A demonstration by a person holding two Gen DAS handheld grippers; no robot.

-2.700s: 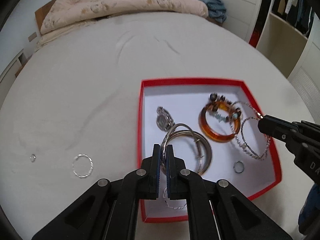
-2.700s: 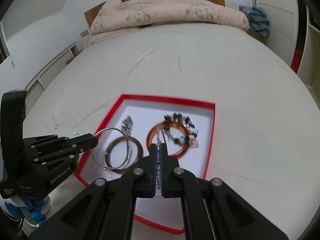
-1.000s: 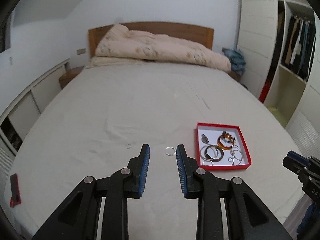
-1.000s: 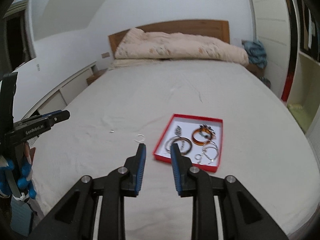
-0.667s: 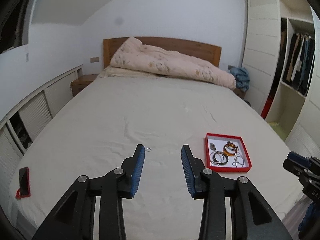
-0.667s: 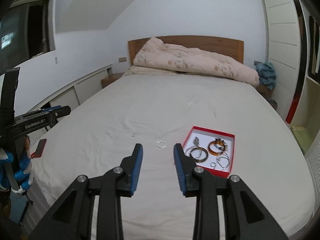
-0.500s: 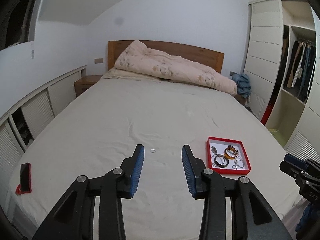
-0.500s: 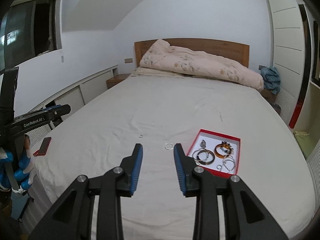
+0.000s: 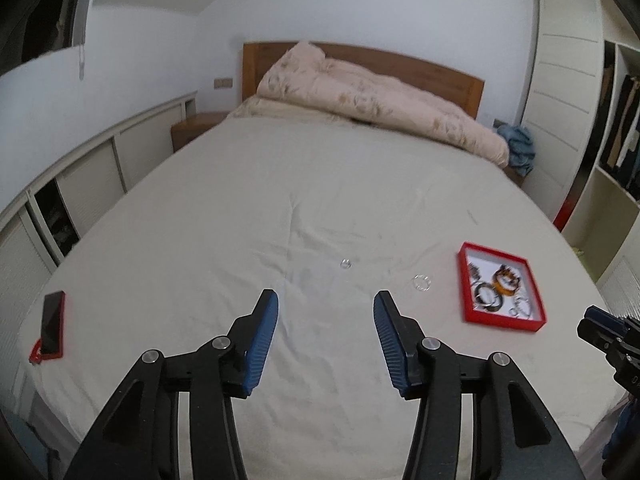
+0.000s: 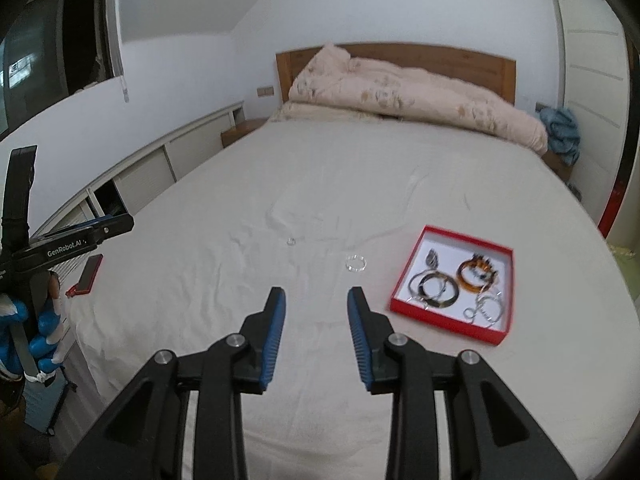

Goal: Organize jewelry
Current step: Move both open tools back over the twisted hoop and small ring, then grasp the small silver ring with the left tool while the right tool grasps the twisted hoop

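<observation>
A red jewelry box lies on the bed and holds several bangles, among them an amber one. A silver bracelet and a small ring lie loose on the sheet left of the box. My left gripper is open and empty, high above the bed's near end. My right gripper is open and empty, also far back from the box. Each gripper shows at the edge of the other's view.
A folded beige duvet lies at the wooden headboard. A dark phone in a red case rests at the bed's left edge. Low cabinets run along the left wall; a wardrobe stands at the right.
Both grippers let go of bangles in the box, opened and pulled far back and up from the bed. In the last half second they drifted a little and opened wider.
</observation>
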